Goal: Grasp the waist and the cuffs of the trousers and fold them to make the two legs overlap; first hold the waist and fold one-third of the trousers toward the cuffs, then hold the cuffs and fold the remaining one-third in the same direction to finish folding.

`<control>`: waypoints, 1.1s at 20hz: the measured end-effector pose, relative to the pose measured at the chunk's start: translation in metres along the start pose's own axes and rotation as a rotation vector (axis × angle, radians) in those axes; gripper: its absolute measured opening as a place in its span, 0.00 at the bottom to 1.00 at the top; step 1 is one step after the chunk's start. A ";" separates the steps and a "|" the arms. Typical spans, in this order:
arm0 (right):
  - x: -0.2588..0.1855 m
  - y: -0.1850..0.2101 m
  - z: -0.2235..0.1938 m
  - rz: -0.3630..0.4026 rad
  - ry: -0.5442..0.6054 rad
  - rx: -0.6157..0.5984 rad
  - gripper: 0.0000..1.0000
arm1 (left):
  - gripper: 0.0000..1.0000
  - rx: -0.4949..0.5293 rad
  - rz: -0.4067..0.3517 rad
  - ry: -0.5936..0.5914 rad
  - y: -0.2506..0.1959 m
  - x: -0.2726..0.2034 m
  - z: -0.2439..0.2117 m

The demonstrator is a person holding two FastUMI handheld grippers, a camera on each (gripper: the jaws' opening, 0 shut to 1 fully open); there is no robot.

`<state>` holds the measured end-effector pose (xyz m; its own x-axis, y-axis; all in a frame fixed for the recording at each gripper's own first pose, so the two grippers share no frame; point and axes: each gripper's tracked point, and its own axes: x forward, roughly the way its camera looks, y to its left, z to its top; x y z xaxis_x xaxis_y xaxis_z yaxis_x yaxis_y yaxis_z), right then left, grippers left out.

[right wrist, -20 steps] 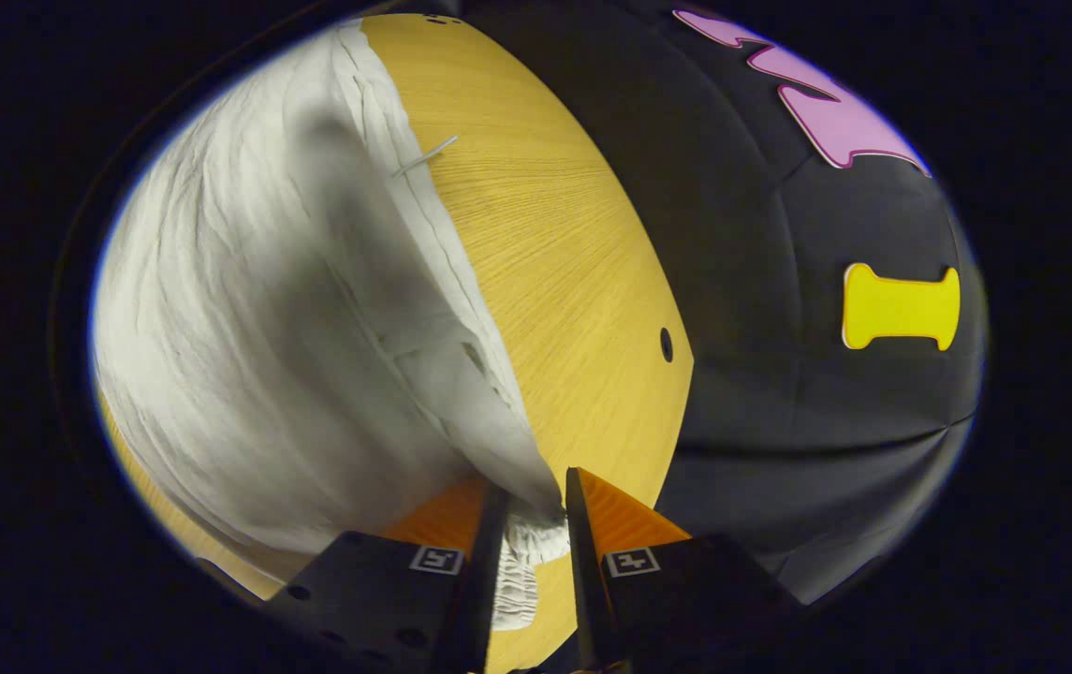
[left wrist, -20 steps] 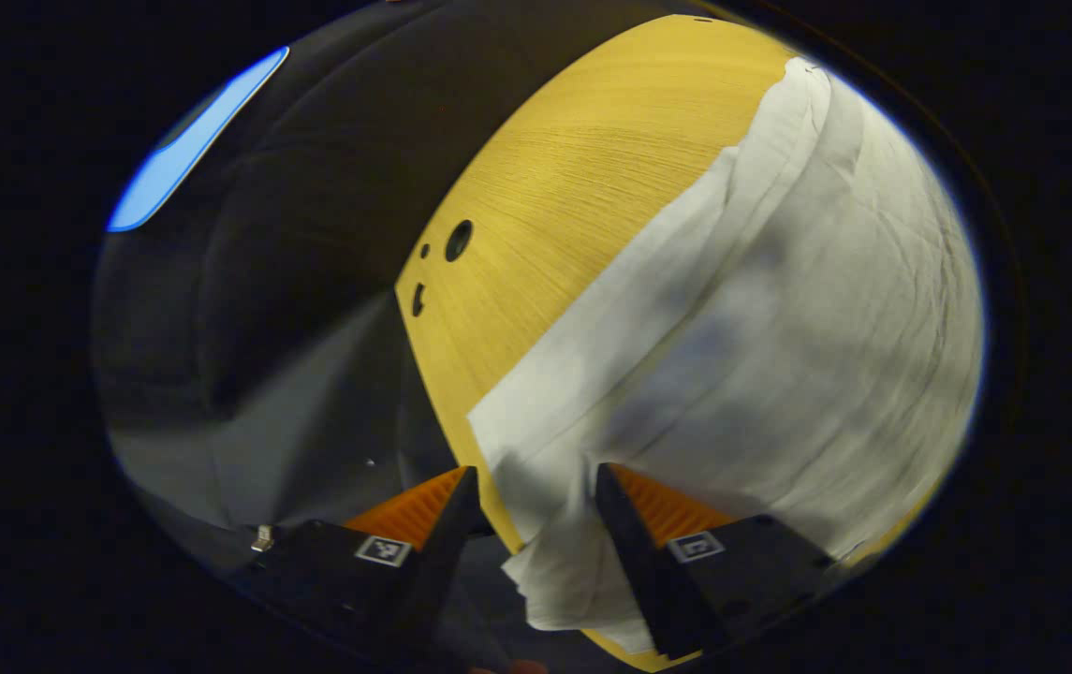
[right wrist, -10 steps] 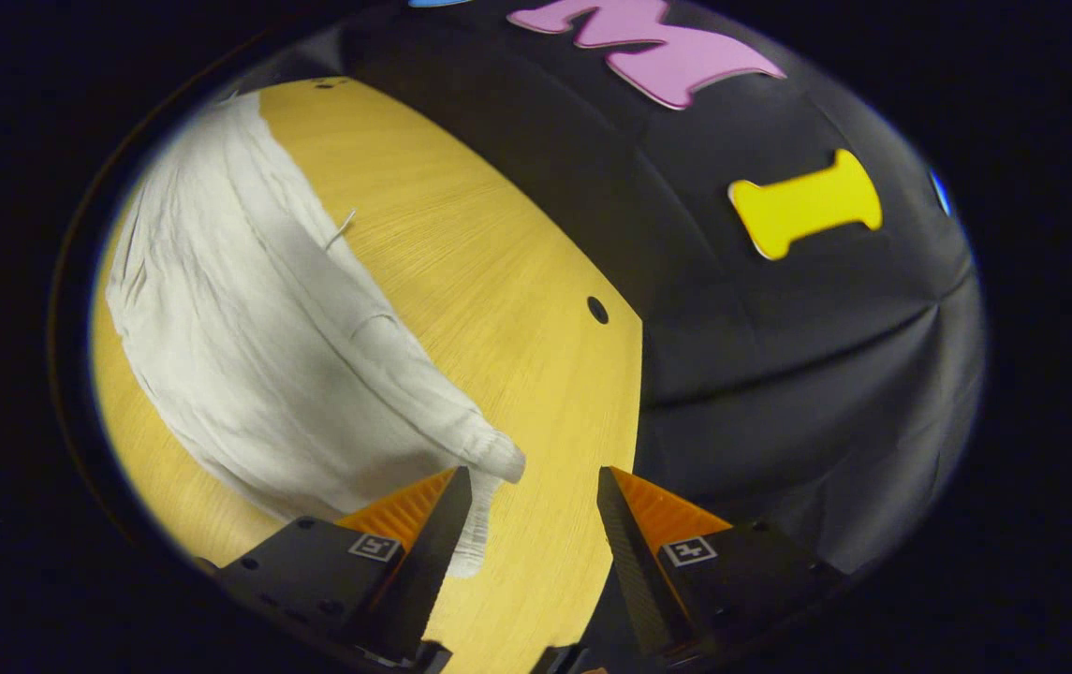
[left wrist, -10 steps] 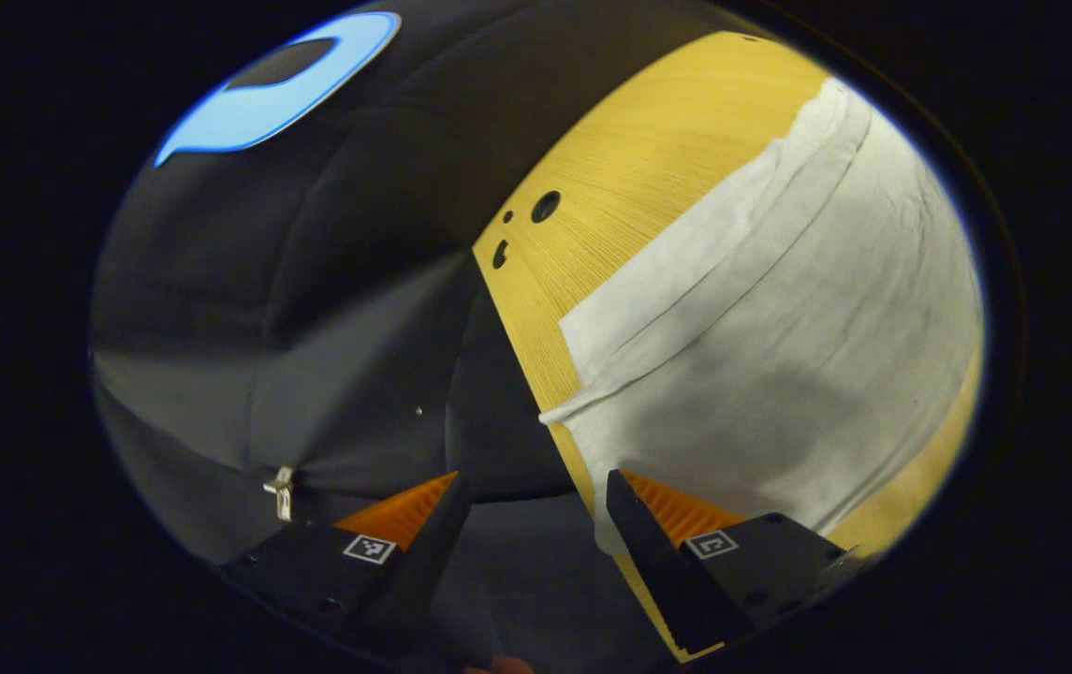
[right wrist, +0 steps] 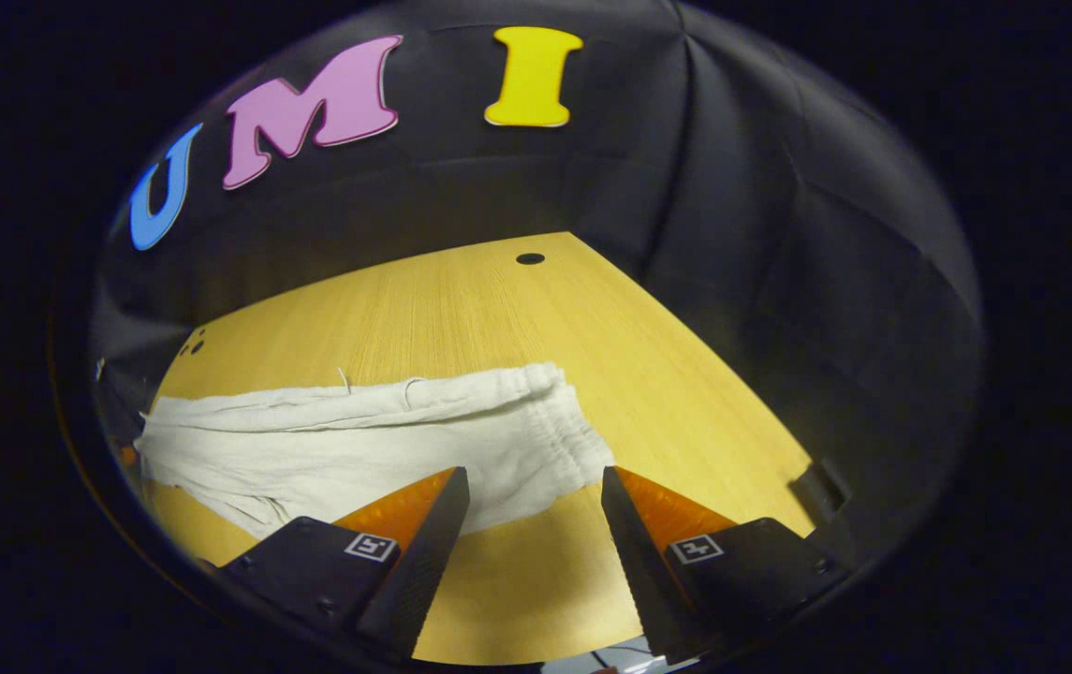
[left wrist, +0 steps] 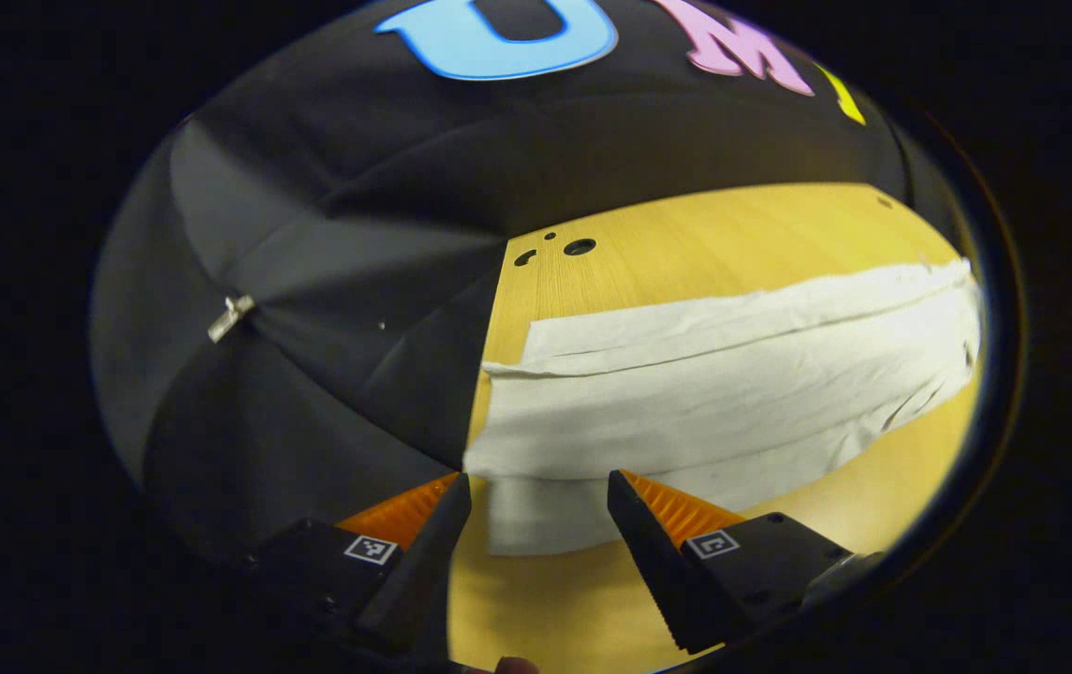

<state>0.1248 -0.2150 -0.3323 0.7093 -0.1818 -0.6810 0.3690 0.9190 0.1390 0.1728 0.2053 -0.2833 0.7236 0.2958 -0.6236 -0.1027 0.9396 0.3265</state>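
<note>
A: Both grippers have let go and drawn back since the earlier frames, in which each was pinched on cloth. In the left gripper view the left gripper (left wrist: 538,491) now stands released, jaws apart, with nothing between them. The right gripper (right wrist: 534,487), low centre of the right gripper view, is likewise released and empty.

B: Where do the trousers lie?

A: The white trousers (left wrist: 723,393) lie flat on the yellow wooden surface (left wrist: 713,234). They appear folded lengthwise, with one leg over the other. The cuffs (left wrist: 536,510) sit at lower centre of the left gripper view, just beyond the fingertips. The gathered waist (right wrist: 554,421) sits centre right in the right gripper view, just beyond that gripper.

B: What could go wrong from here?

A: The leg edges are not quite flush. The upper layer is offset from the lower near the cuffs. Judged from this, a grasp at the waist that catches only the top layer would drag the legs apart. The cuff end also lies close to the surface's left edge (left wrist: 489,374), so a pull toward it could let cloth slip over.

B: Any containers?

A: No container is visible. Small round holes (left wrist: 579,247) mark the surface near its far corner.
</note>
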 end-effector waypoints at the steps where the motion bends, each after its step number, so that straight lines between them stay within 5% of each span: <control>1: 0.002 0.004 -0.006 0.006 0.018 0.076 0.90 | 0.96 -0.078 -0.018 0.002 -0.006 -0.002 0.001; 7: 0.023 0.001 -0.021 -0.017 0.057 0.425 0.90 | 0.95 -0.401 -0.103 0.046 -0.018 0.000 -0.011; 13: 0.060 0.001 -0.015 -0.053 0.073 0.590 0.90 | 0.89 -0.636 -0.155 0.130 -0.026 0.001 -0.040; 16: 0.076 -0.004 -0.017 -0.119 0.088 0.615 0.90 | 0.95 -0.690 -0.165 0.155 -0.025 0.003 -0.048; 18: 0.078 -0.009 -0.023 -0.138 0.098 0.659 0.71 | 0.95 -0.727 -0.176 0.170 -0.027 0.008 -0.050; 19: 0.080 -0.005 -0.029 -0.117 0.116 0.712 0.46 | 0.95 -0.748 -0.181 0.176 -0.027 0.011 -0.050; 21: 0.075 -0.002 -0.025 -0.090 0.084 0.813 0.16 | 0.95 -0.790 -0.188 0.178 -0.028 0.020 -0.048; 22: 0.074 -0.004 -0.027 -0.088 0.074 0.812 0.09 | 0.95 -0.814 -0.189 0.162 -0.029 0.025 -0.043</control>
<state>0.1595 -0.2231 -0.4031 0.6265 -0.1917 -0.7555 0.7615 0.3572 0.5408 0.1642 0.1931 -0.3385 0.6780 0.0845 -0.7302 -0.4936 0.7884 -0.3672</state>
